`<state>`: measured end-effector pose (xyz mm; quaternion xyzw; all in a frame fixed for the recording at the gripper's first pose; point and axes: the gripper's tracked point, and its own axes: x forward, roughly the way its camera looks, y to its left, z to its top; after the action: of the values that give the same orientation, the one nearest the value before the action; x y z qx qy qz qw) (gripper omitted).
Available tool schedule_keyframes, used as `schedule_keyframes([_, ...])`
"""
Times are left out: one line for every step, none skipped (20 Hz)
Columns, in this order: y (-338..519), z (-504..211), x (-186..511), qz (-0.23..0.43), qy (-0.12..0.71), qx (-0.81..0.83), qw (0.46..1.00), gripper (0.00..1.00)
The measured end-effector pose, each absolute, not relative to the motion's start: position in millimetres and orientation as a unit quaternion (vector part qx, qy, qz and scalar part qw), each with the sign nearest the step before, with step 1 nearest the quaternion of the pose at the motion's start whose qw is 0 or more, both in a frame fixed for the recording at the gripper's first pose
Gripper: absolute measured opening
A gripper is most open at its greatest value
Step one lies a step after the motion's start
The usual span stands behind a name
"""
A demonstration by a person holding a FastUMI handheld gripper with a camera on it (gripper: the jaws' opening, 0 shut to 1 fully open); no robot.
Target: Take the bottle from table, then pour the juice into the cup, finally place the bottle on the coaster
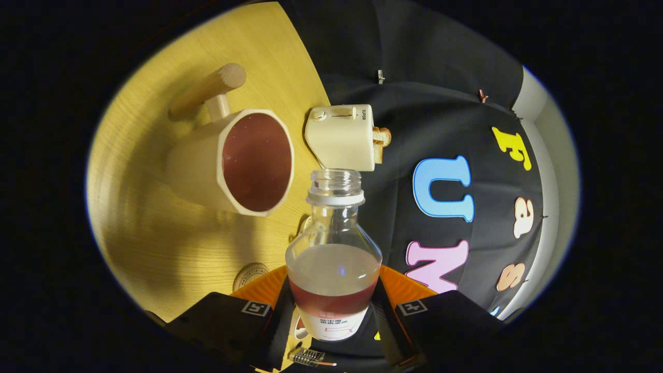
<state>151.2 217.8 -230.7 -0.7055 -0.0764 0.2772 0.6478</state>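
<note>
Base of the bottle (334, 269) is covered by the gripper (334, 324); only part of its label is seen between the fingers, print too small to be made out. Finger contact on the bottle sides is masked by the gripper body, so the grip can't be confirmed. Coaster (250, 274) is half hidden behind the left finger; embossed rim text is unreadable. Toast (382, 142) is mostly hidden by the toaster (342, 135). Toaster's lower corner is blocked by the bottle neck. Cup (243, 161) base can't be seen.
</note>
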Motion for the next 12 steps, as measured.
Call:
schedule_keyframes([219, -233, 150, 0.284, -0.076, -0.709, 0.641, 0.74])
schedule_keyframes([220, -234, 151, 0.286, -0.08, -0.715, 0.633, 0.74])
schedule_keyframes([221, -234, 152, 0.287, -0.086, -0.723, 0.622, 0.73])
schedule_keyframes([222, -235, 153, 0.287, -0.09, -0.73, 0.613, 0.73])
schedule_keyframes([222, -236, 154, 0.288, -0.092, -0.735, 0.607, 0.74])
schedule_keyframes([222, -238, 155, 0.29, -0.092, -0.738, 0.602, 0.74])
schedule_keyframes([222, -238, 156, 0.291, -0.092, -0.741, 0.599, 0.73])
schedule_keyframes([224, -239, 156, 0.293, -0.093, -0.742, 0.595, 0.73])
schedule_keyframes([225, -242, 155, 0.297, -0.094, -0.744, 0.591, 0.73])
schedule_keyframes([227, -244, 154, 0.3, -0.099, -0.749, 0.582, 0.73])
schedule_keyframes([228, -243, 153, 0.3, -0.106, -0.755, 0.573, 0.73])
schedule_keyframes([230, -244, 152, 0.302, -0.111, -0.758, 0.567, 0.73])
